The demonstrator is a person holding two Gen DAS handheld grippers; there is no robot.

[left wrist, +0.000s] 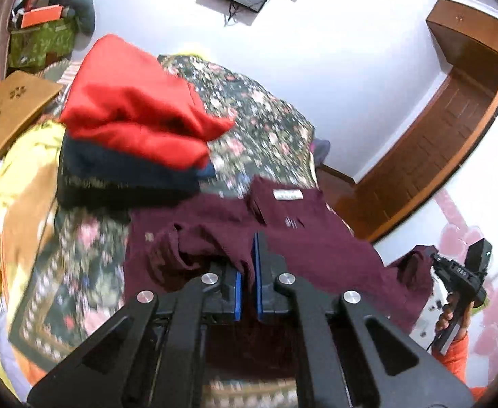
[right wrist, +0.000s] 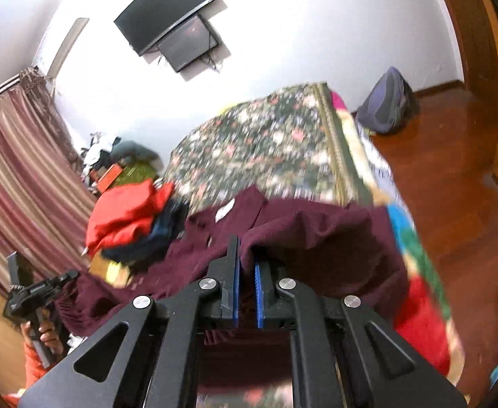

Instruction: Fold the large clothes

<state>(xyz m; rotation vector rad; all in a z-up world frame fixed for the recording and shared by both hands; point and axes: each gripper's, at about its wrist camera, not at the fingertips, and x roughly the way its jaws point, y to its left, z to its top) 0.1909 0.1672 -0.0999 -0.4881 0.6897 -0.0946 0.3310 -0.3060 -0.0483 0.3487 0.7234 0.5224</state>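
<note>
A maroon knit sweater (left wrist: 316, 244) lies spread on the floral bedspread (left wrist: 259, 119), its white neck label (left wrist: 288, 194) facing up. My left gripper (left wrist: 247, 265) is shut on a fold of the sweater's near edge. My right gripper (right wrist: 247, 261) is shut on another part of the same sweater (right wrist: 310, 234), lifting the edge off the bed (right wrist: 265, 142). The right gripper also shows in the left wrist view (left wrist: 459, 272), and the left one in the right wrist view (right wrist: 38, 292). Both views are motion-blurred.
A stack of folded clothes, red (left wrist: 136, 105) over navy (left wrist: 123, 176), sits on the bed left of the sweater. Yellow bedding (left wrist: 14, 187) and a cardboard box (left wrist: 7, 108) lie further left. A backpack (right wrist: 388, 102) stands on the wooden floor (right wrist: 452, 176).
</note>
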